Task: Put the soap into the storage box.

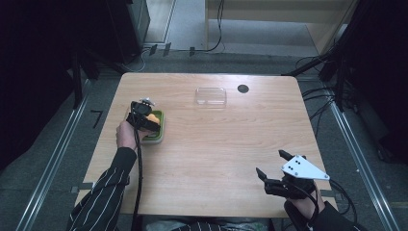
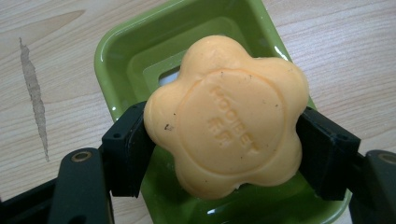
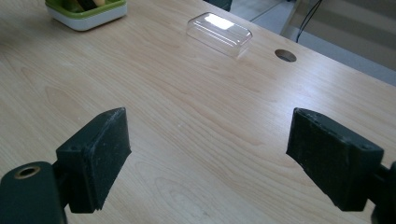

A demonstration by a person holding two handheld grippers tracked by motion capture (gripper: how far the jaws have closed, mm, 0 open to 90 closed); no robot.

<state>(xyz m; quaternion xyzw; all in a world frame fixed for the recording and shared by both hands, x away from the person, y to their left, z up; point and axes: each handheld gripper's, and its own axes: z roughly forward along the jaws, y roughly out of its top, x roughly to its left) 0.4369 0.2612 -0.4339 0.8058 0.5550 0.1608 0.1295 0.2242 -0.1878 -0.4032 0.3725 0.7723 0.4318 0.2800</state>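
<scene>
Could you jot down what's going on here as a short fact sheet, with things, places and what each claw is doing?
Soap: orange flower-shaped soap, clamped between the jaws
Left claw: left claw shut on the soap, just above the dish
Dish: green soap dish on the left part of the table
Lid: clear plastic lid lying farther back, apart from the dish
Right claw: right claw open, nothing between its jaws, near the front right of the table
Table: wooden table

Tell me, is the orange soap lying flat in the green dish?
No. The soap is tilted up, pinched by the left tool above the dish.
</scene>
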